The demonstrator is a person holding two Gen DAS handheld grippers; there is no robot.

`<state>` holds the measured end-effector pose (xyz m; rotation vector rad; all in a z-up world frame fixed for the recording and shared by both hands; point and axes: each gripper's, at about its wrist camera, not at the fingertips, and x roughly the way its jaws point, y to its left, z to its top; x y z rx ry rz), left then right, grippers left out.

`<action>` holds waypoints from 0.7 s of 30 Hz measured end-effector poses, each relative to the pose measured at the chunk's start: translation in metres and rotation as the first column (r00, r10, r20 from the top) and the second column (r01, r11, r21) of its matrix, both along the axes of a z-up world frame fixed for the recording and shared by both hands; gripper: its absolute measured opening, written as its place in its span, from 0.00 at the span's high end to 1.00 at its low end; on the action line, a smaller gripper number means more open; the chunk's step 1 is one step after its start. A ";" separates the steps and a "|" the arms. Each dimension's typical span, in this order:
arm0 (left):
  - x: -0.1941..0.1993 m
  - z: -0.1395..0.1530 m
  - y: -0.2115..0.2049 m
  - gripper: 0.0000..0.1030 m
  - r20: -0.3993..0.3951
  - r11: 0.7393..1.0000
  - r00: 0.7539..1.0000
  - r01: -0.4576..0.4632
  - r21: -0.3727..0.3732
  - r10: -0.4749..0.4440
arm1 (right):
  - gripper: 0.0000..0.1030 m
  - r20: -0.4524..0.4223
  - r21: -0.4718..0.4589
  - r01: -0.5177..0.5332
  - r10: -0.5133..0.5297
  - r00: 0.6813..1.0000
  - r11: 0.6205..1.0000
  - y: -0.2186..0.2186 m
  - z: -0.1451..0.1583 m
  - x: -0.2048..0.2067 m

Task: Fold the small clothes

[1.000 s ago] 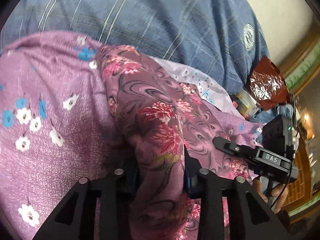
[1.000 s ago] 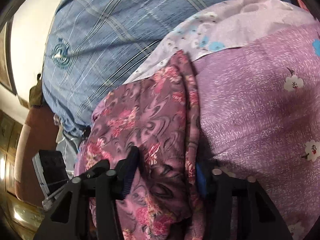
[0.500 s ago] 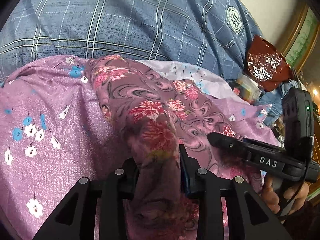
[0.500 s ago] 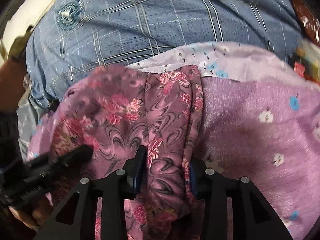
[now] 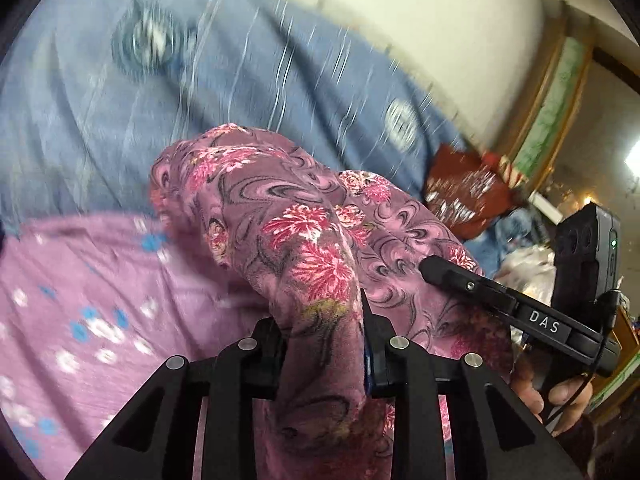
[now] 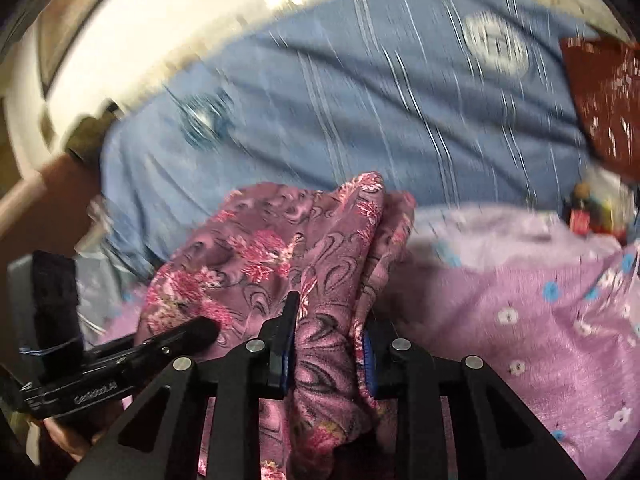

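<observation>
White letters "DAS" stand on the black finger of the right gripper (image 5: 516,304), seen from the left wrist; faint lettering resembling "GenRobot.AI" runs along the left gripper (image 6: 120,372); the round emblems on the blue checked sheet (image 5: 248,92) are too blurred to read.

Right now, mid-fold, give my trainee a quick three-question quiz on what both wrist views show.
1. True or false: the left gripper has a bunch of the floral garment between its fingers.
2. What lies under the garment? A) lilac flowered sheet B) bare wood C) a towel
3. Fill in: the right gripper pinches the ___ garment as the left.

Key: 1 true; 2 A; 3 same
</observation>
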<state>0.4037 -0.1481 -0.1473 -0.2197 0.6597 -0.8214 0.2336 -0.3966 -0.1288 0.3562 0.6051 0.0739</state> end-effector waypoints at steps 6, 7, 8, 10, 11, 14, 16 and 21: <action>-0.041 0.042 0.081 0.74 0.091 0.999 0.995 -0.051 0.009 0.050 | 0.74 0.158 0.138 -0.116 0.094 0.983 0.984 0.046 0.043 -0.025; -0.045 0.041 0.094 0.74 0.091 0.997 0.994 -0.065 0.031 0.062 | 0.74 0.158 0.150 -0.128 0.105 0.982 0.980 0.052 0.044 -0.023; -0.048 0.038 0.104 0.74 0.084 0.996 0.994 -0.071 0.044 0.067 | 0.74 0.150 0.164 -0.144 0.120 0.981 0.976 0.062 0.041 -0.022; -0.053 0.022 0.121 0.74 0.042 0.994 0.996 -0.084 0.071 0.081 | 0.74 0.124 0.172 -0.162 0.142 0.982 0.972 0.081 0.028 -0.019; -0.053 0.011 0.127 0.74 0.009 0.992 0.996 -0.089 0.085 0.089 | 0.74 0.098 0.175 -0.163 0.148 0.984 0.971 0.090 0.017 -0.017; -0.044 -0.046 0.138 0.74 -0.138 0.978 0.982 -0.107 0.177 0.132 | 0.74 -0.020 0.197 -0.142 0.149 0.989 0.970 0.111 -0.032 -0.005; -0.036 -0.078 0.136 0.73 -0.190 0.955 0.968 -0.111 0.274 0.167 | 0.74 -0.139 0.240 -0.105 0.141 0.980 0.965 0.120 -0.079 0.008; -0.034 -0.102 0.152 0.44 -0.281 0.933 0.929 -0.145 0.329 0.243 | 0.66 -0.352 0.163 -0.005 0.063 0.934 0.987 0.141 -0.147 0.012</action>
